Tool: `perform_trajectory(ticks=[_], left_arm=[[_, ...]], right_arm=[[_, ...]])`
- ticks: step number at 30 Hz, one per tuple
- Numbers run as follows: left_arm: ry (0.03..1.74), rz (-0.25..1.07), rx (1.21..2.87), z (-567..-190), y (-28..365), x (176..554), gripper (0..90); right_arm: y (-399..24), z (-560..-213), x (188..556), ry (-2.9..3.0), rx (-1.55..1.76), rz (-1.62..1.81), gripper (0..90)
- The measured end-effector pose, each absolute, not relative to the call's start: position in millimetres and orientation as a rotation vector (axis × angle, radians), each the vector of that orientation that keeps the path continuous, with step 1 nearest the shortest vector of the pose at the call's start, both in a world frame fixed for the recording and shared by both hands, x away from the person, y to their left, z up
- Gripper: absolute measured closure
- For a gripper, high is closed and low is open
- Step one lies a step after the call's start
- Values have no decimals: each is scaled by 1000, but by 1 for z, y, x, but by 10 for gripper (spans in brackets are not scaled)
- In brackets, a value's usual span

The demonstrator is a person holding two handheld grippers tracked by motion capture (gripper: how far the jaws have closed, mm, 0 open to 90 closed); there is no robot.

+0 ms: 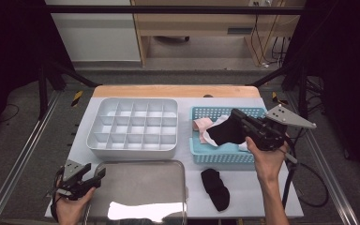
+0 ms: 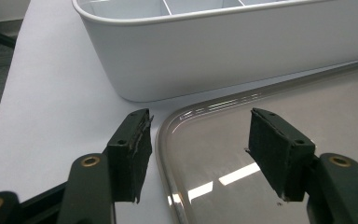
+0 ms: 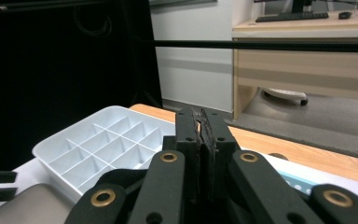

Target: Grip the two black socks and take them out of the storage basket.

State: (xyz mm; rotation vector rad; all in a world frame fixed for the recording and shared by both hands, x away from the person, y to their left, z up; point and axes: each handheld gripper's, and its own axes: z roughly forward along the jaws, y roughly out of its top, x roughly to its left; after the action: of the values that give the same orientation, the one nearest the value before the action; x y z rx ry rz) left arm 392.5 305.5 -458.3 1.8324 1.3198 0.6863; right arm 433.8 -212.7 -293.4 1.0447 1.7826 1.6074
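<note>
High view is showing two black socks: one (image 1: 215, 188) lying on the surface (image 1: 243, 180), one (image 1: 225, 132) hanging pinched in the closed right gripper (image 1: 236, 117); the left gripper (image 1: 96, 172) is gaping wide, empty.

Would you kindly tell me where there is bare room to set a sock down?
The metal tray is bare. A bare strip of table lies right of the black sock, below the blue basket. The basket is crowded with socks under the right claw.

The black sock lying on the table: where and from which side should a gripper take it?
Grip the black sock at its upper, bunched end, coming straight down from above. It lies flat and limp on the table clear of the basket and tray, so only a top-down pinch gets cloth between the jaws.
</note>
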Motion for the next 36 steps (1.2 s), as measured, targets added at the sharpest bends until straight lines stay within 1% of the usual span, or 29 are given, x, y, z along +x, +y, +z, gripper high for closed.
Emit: perform_trajectory(ticks=[12,18,26,32,36], left_arm=[[1315,691,1838,-458,305,392,381],[1317,691,1829,-457,306,391,381],[1316,695,1832,-457,305,391,381],[1313,695,1831,-457,305,391,381],[1309,695,1827,-456,306,390,381]], right_arm=[[-212,-298,397,1827,988,1648,865],[-216,-305,384,1843,997,1649,865],[-231,-330,368,1863,1074,1607,865],[-238,-343,365,1878,1130,1557,864],[-245,-359,363,1881,1200,1503,864]])
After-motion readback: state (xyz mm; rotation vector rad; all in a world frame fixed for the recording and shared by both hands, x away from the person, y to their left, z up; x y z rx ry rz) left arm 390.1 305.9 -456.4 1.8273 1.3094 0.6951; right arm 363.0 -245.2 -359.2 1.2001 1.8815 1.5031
